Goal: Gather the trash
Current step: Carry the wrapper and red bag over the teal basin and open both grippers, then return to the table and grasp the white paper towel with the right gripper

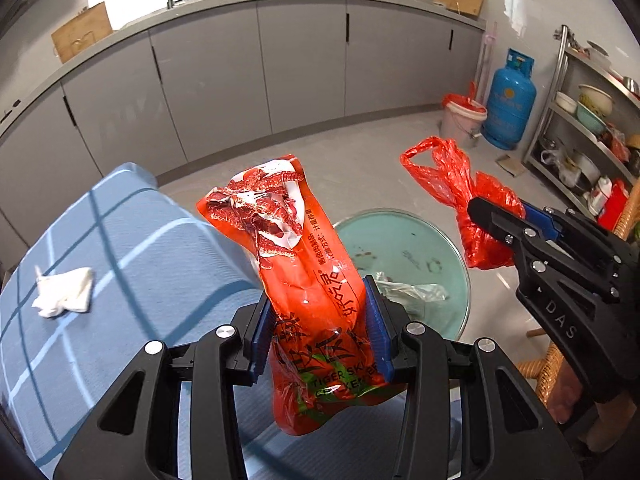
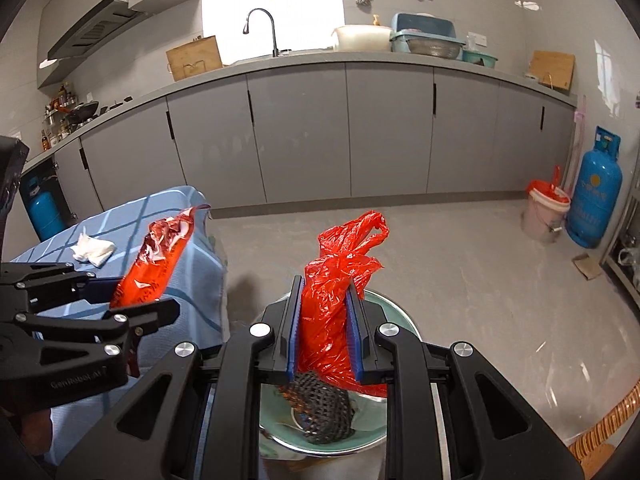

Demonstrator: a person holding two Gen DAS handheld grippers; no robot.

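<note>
Blue checked tablecloth (image 1: 120, 248); grey cabinets (image 2: 296, 132)

A home kitchen: long grey cabinet fronts (image 2: 300, 136) under a grey surface (image 2: 360, 58) with a curved chrome tap (image 2: 262, 28), a steel range hood (image 2: 96, 36), and a blue gas cylinder (image 2: 596, 200) on the floor.

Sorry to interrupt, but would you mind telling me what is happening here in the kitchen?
A person is collecting trash with two hand-held grippers. The left hand-held gripper is shut on an orange snack wrapper, lifted above the blue checked tablecloth. The right hand-held gripper is shut on a red plastic bag, held over a round glass table. A crumpled white tissue lies on the tablecloth, not yet collected.
</note>
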